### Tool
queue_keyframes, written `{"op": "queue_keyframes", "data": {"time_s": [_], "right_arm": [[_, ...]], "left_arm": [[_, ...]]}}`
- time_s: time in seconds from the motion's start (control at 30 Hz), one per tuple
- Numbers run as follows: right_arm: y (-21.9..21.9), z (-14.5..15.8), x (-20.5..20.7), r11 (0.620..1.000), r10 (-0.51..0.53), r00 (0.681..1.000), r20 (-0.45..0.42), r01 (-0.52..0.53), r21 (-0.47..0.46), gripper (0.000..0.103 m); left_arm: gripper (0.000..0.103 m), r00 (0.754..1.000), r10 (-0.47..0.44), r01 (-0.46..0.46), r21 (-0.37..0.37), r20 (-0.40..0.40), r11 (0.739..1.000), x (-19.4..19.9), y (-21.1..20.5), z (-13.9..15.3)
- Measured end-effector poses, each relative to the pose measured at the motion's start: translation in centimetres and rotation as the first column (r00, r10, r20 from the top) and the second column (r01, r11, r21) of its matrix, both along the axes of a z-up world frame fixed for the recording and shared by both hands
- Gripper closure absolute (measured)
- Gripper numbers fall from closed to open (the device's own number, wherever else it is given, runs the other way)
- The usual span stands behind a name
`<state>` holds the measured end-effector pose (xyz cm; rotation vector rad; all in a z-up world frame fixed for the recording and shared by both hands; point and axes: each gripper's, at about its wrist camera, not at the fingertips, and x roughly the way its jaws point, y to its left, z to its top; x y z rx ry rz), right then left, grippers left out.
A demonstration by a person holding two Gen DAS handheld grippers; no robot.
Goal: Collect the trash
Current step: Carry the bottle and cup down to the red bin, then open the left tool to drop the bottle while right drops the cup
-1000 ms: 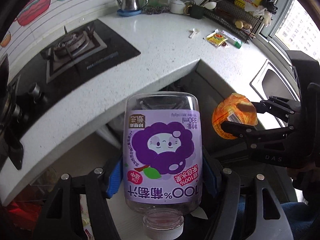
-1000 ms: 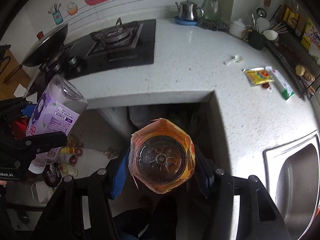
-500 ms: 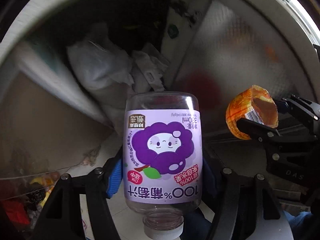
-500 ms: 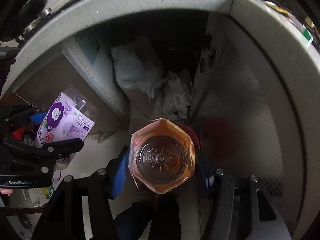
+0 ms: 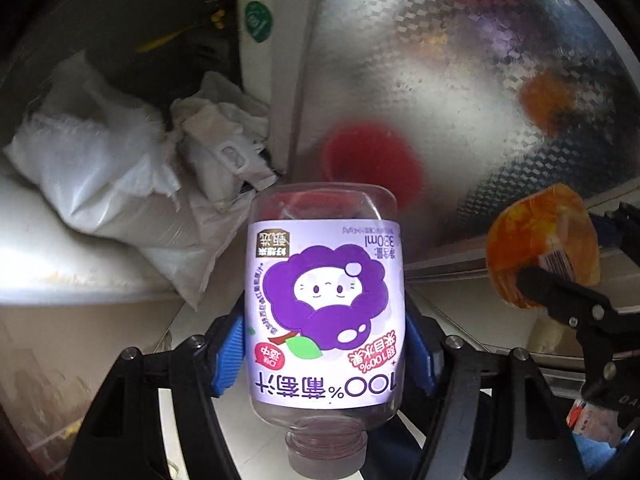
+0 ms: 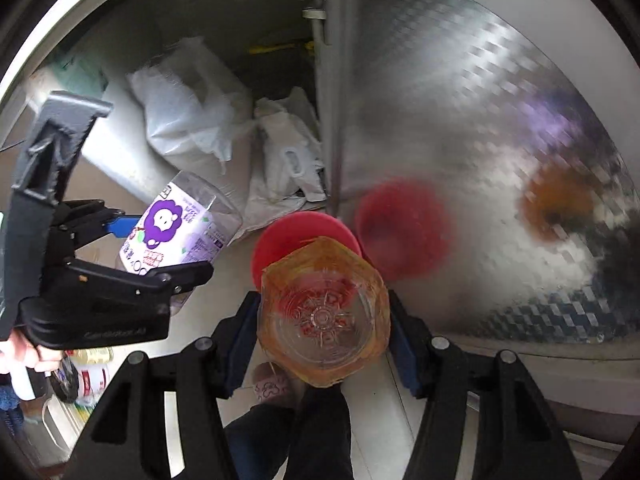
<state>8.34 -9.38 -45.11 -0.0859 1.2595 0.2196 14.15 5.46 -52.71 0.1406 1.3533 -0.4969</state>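
My left gripper [image 5: 324,356] is shut on an empty clear bottle with a purple grape-juice label [image 5: 324,304], held bottom forward with the cap toward me. It also shows at the left of the right wrist view [image 6: 176,228]. My right gripper [image 6: 322,340] is shut on an empty orange-labelled bottle [image 6: 324,316], seen bottom-on; it shows at the right of the left wrist view [image 5: 544,248]. Both bottles hang low under the counter. A red bin [image 6: 296,236] stands just beyond the orange bottle, partly hidden by it.
White plastic bags [image 5: 100,168] [image 6: 192,120] lie in the dark recess under the counter. A shiny textured metal cabinet door [image 5: 460,80] [image 6: 480,120] at the right mirrors the red bin and the bottles. A slippered foot [image 6: 272,388] stands on the floor below.
Both grippers have gone down from counter height to the space under the counter and closer to the bags and metal door. The red bin has come into view. Both bottles stay gripped.
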Motion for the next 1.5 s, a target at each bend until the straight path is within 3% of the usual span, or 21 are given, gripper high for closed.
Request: {"op": "queue_keyframes", "data": {"time_s": [0.03,0.07,0.1,0.27,0.43,0.47,0.93,1.0,1.03,1.07,1.13,1.33,1.5], "right_arm": [[-0.2,0.0,0.1,1.0,-0.007,1.0,-0.002,0.007,0.001,0.046],[-0.5,-0.1,0.1,1.0,-0.014,1.0,-0.002,0.014,0.002,0.046],[-0.6,-0.1,0.1,1.0,-0.019,1.0,-0.004,0.019,0.004,0.046],[-0.9,-0.5,0.2,1.0,-0.024,0.999,-0.021,0.024,0.012,0.046],[-0.3,-0.7,0.9,1.0,-0.002,1.0,-0.023,0.002,0.014,0.046],[0.0,-0.9,1.1,1.0,0.008,1.0,-0.024,-0.008,0.015,0.046],[4.7,-2.8,4.0,0.982,0.183,0.983,-0.021,-0.182,0.041,0.045],[5.0,-3.3,4.4,0.98,0.194,0.98,-0.038,-0.192,0.053,0.043],[5.0,-3.5,4.6,0.979,0.197,0.979,-0.05,-0.194,0.061,0.036],[5.1,-3.6,4.7,0.979,0.196,0.979,-0.057,-0.192,0.065,0.023],[5.1,-3.6,4.6,0.98,0.193,0.98,-0.048,-0.191,0.05,0.008],[5.4,-1.5,3.5,0.976,0.219,0.975,-0.029,-0.219,0.023,0.002],[5.3,2.5,2.8,0.974,0.224,0.974,-0.025,-0.223,0.034,0.001]], "left_arm": [[0.033,1.0,-0.003,0.003,-0.012,0.0,1.0,0.4,0.0,0.1],[0.021,1.0,-0.002,0.002,-0.023,0.002,1.0,0.7,0.0,0.3],[0.015,1.0,-0.001,0.001,-0.032,0.008,0.999,0.8,0.0,0.6],[0.008,0.999,0.028,-0.027,-0.033,0.019,0.999,1.7,0.6,1.0],[0.007,0.998,0.055,-0.055,-0.002,0.017,0.998,1.0,1.7,1.1],[0.0,0.998,0.061,-0.061,0.007,0.016,0.998,0.7,2.0,1.1],[0.0,0.981,0.195,-0.195,0.048,0.01,0.98,-1.4,6.9,0.8],[0.0,0.978,0.209,-0.209,0.053,-0.002,0.977,-1.5,7.3,0.6],[0.0,0.977,0.215,-0.215,0.056,-0.001,0.975,-1.7,7.5,0.6],[0.0,0.975,0.224,-0.223,0.062,0.006,0.973,-2.0,7.7,0.7],[0.0,0.971,0.239,-0.239,0.064,0.012,0.969,-2.3,7.9,1.0],[0.0,0.959,0.282,-0.284,0.069,0.039,0.956,-3.6,8.7,3.8],[0.0,0.945,0.31,-0.315,0.04,0.104,0.948,-5.0,9.1,10.5]]}}
